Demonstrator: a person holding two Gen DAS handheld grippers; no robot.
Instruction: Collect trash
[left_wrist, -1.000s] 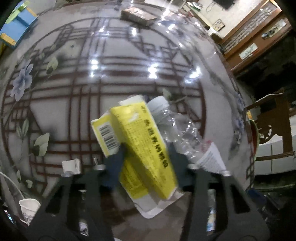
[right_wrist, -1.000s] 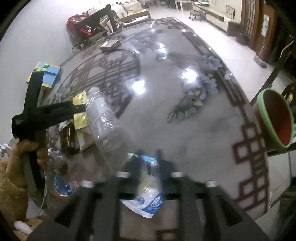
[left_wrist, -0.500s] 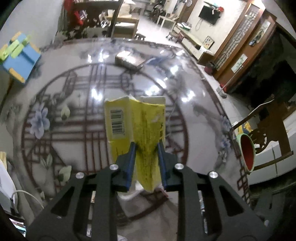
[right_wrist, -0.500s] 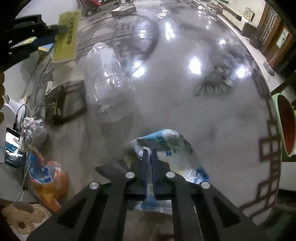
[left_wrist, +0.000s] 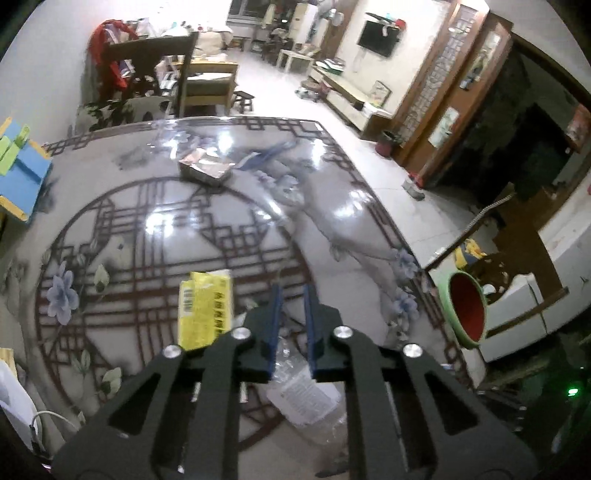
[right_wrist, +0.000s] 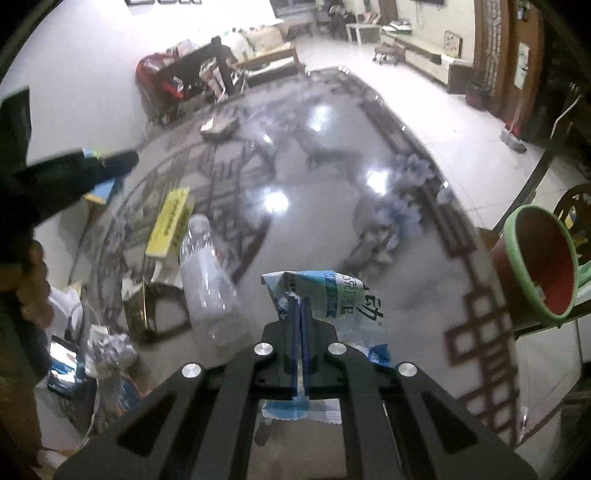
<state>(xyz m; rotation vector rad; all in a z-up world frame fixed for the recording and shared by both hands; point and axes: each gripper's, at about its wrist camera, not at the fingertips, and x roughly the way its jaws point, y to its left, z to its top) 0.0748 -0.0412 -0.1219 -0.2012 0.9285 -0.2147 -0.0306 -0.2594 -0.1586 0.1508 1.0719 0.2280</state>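
Note:
My left gripper is slightly open and empty, raised above the patterned table. The yellow carton lies on the table to its left, outside the jaws; it also shows in the right wrist view. A clear plastic bottle lies under the left gripper and shows in the right wrist view too. My right gripper is shut on a blue and white plastic wrapper and holds it above the table. A green bin with a red inside stands off the table's right edge, also seen in the left wrist view.
A small flat box lies at the far end of the table. A dark box, crumpled paper and an orange snack bag lie at the near left. A blue and yellow box sits at the table's left edge.
The left gripper has let go of the yellow carton, which now lies on the table, and has risen. The right gripper has lifted the wrapper off the table.

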